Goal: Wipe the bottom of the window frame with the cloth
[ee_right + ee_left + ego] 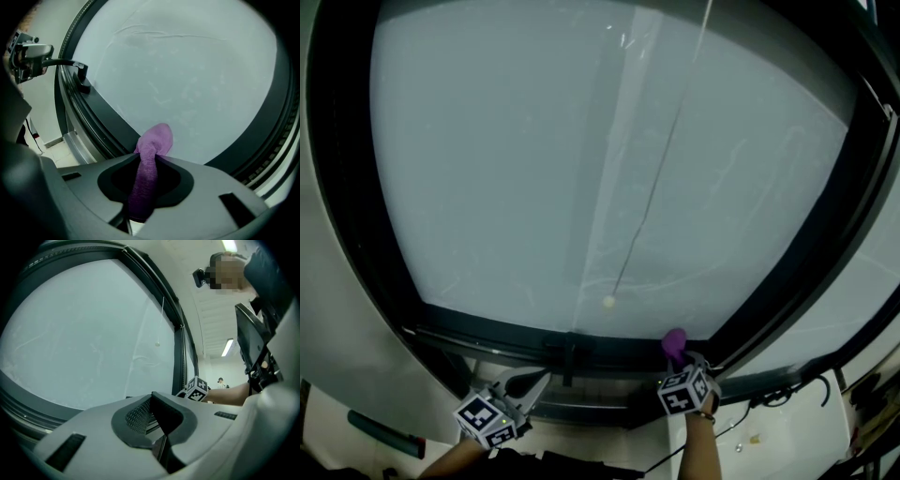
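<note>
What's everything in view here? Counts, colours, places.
window glass: one, pale grey, fills most of the head view
window frame: one, black, around the glass
handle: one, black, on the frame's bottom rail
cord: one, thin, pale, hangs in front of the glass, small bead at its end
cloth: one, purple, near the frame's bottom right corner; contact unclear
teal object: one, lower left, too small to identify
cable: one, black, lower right
left gripper: jaws together, empty, below the bottom rail
right gripper: jaws shut on the cloth
</note>
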The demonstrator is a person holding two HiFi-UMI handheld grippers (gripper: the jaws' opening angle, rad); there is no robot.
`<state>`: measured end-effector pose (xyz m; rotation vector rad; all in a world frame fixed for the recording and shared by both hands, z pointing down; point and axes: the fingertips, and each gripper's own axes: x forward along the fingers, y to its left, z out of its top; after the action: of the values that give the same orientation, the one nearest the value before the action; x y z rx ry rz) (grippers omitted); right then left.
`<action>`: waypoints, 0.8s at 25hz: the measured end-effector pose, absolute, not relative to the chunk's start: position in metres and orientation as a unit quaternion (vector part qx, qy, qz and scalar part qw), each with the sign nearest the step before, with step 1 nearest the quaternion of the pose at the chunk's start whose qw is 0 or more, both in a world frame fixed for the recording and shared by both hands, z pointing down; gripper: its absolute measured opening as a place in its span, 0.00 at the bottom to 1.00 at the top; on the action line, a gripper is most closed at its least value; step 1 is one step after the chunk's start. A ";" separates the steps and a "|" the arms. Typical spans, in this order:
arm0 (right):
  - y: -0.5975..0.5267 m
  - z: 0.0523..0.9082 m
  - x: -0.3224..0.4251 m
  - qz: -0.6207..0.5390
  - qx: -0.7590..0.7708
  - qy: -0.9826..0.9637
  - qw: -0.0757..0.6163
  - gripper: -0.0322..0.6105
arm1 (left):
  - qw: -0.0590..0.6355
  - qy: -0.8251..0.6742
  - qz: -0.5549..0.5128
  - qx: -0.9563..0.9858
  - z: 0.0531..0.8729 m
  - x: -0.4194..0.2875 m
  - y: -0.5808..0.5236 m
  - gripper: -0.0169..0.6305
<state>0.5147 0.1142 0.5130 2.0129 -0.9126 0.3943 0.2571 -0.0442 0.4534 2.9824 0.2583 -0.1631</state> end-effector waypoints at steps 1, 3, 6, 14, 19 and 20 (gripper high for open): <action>0.113 0.515 0.514 0.159 0.808 -0.366 0.434 0.19 | 0.072 0.084 -0.055 0.992 0.453 0.256 -0.046 0.03; 0.111 0.514 0.512 0.158 0.806 -0.369 0.435 0.19 | 0.072 0.084 -0.053 0.992 0.453 0.255 -0.048 0.03; 0.106 0.514 0.506 0.156 0.805 -0.372 0.436 0.19 | 0.073 0.087 -0.050 0.992 0.454 0.254 -0.050 0.03; 0.087 0.513 0.492 0.155 0.793 -0.380 0.449 0.19 | 0.078 0.088 -0.051 0.992 0.457 0.245 -0.059 0.03; 0.077 0.513 0.484 0.152 0.791 -0.386 0.449 0.19 | 0.075 0.080 -0.055 0.992 0.456 0.240 -0.067 0.03; 0.076 0.514 0.483 0.152 0.791 -0.386 0.449 0.19 | 0.071 0.075 -0.059 0.993 0.456 0.238 -0.070 0.03</action>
<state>0.4830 0.0756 0.5139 1.9567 -0.9549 0.3768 0.2380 -0.0698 0.4556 2.9858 0.2260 -0.1783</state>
